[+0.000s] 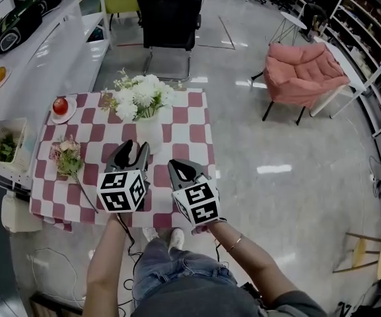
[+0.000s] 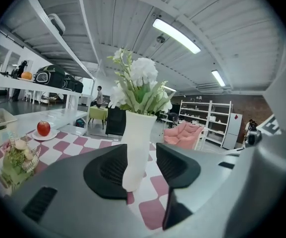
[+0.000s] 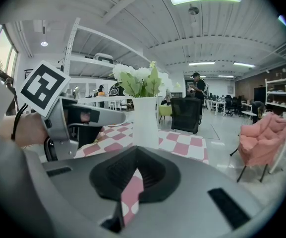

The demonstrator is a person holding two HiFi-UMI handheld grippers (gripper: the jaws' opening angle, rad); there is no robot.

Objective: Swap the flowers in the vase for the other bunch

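Observation:
A tall white vase with white flowers stands upright on the red-and-white checked table. The other bunch, pinkish with green, lies on the cloth at the left. My left gripper is open, its jaws on either side of the vase's foot. The left pad sits close against the vase and a gap shows at the right pad. My right gripper is shut and empty, low over the near right of the table, short of the vase.
A red apple sits on a small plate at the table's far left corner. A basket of greens stands on the counter to the left. A black chair and a pink chair stand beyond the table.

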